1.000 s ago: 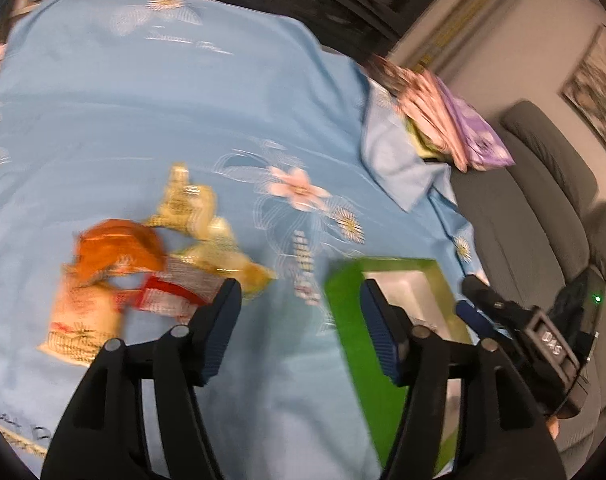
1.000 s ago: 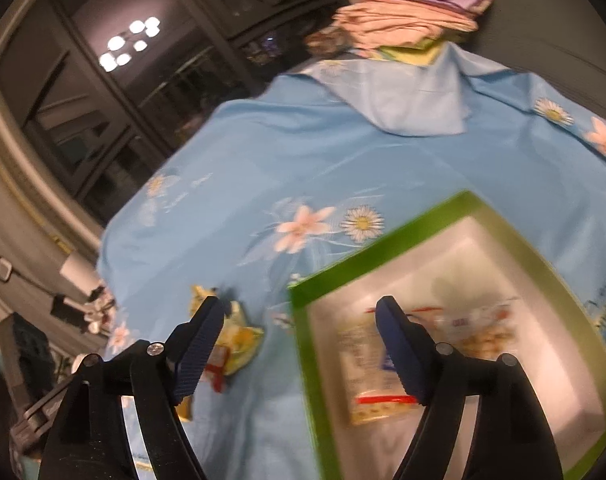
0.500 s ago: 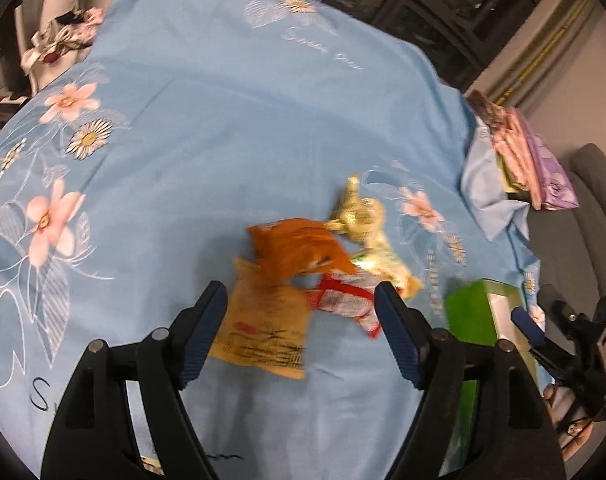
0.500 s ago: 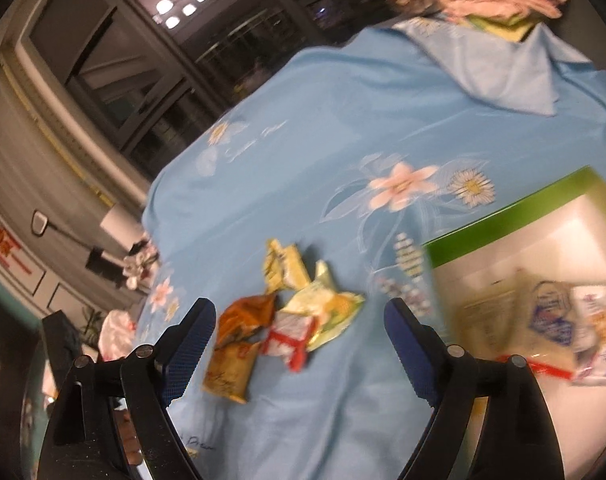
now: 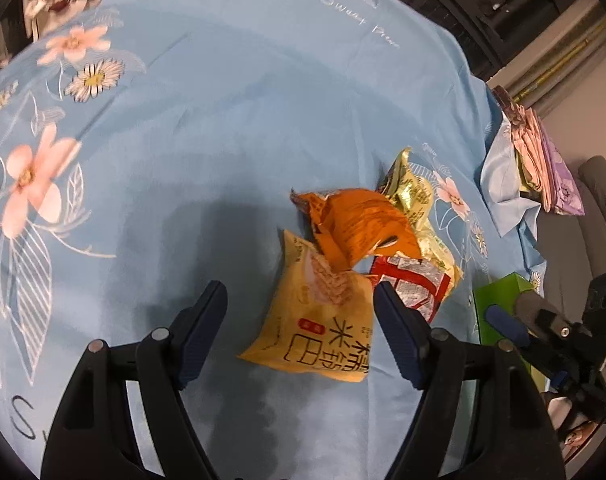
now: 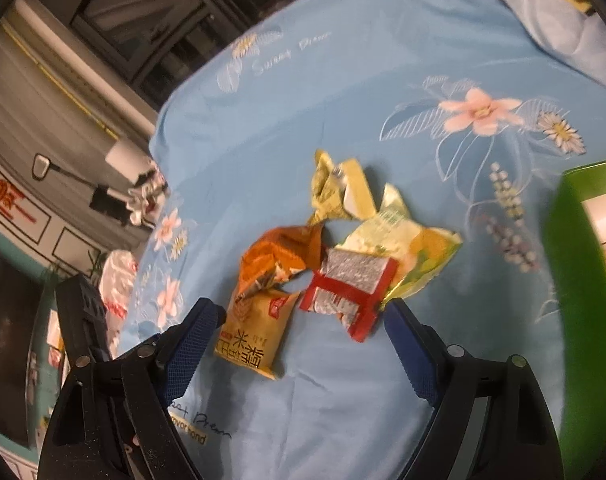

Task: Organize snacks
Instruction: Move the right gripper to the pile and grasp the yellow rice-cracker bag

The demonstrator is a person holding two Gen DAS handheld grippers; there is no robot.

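A small heap of snack packets lies on the blue flowered cloth covering the counter, well apart from the green box (image 6: 559, 280) at the right edge, which already seems to hold a few packets (its inside is blurred). The step in hand looks like the reach for the next packet. The left gripper (image 5: 301, 312) hangs released over the yellow packet (image 5: 319, 328), its jaws wide on either side of the packet's upper end, not pressing it. The right gripper (image 6: 305, 322) is likewise released and empty, poised near the red-and-silver packet (image 6: 349, 286). The orange packet (image 5: 363, 228) rests partly on the yellow one, and two gold packets (image 6: 343, 192) lie behind. The next move likely calls for each gripper to come down and pinch one packet cleanly (the overlap with the orange packet could drag it along), then carry it to the green box.
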